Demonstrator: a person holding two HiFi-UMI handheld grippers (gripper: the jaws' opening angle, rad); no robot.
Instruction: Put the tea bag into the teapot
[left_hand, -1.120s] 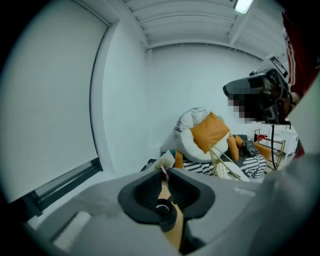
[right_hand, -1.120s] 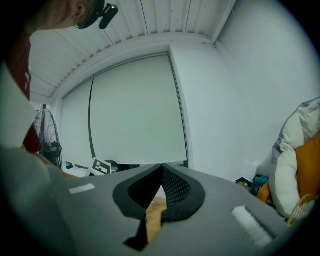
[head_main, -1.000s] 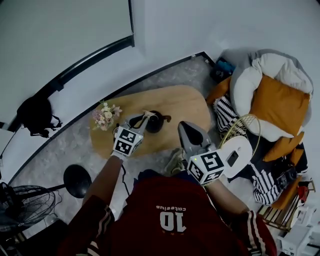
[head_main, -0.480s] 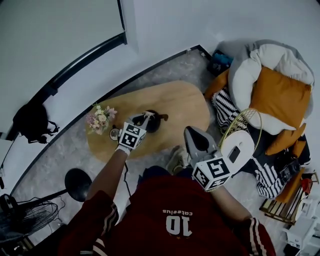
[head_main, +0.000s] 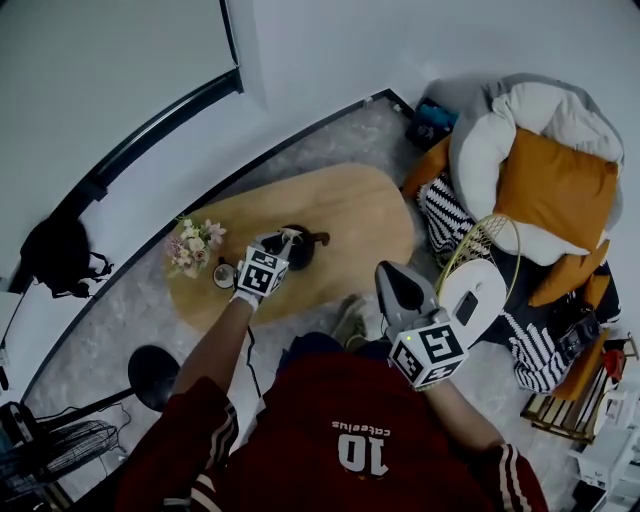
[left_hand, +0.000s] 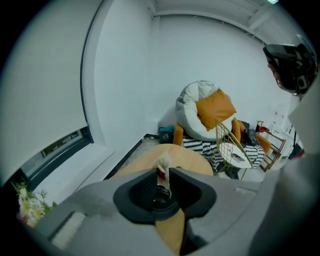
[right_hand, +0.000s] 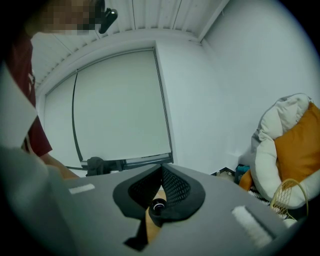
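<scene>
Tea bag (left_hand: 163, 165), which we judge light, limp and easily torn, is pinched by its top between our left gripper's (left_hand: 161, 173) fingers (left_hand: 141, 187) above the teapot (left_hand: 160, 197). Our right gripper (right_hand: 161, 170) is closed and empty.

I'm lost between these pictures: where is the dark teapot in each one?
Head view: teapot on the wooden table, beside the left tongs.
Left gripper view: low centre, its opening under the tea bag the tongs hold.
Right gripper view: a small dark round thing framed by the shut right tongs may be it, unclear.
Shared landmark: the orange cushion.
</scene>
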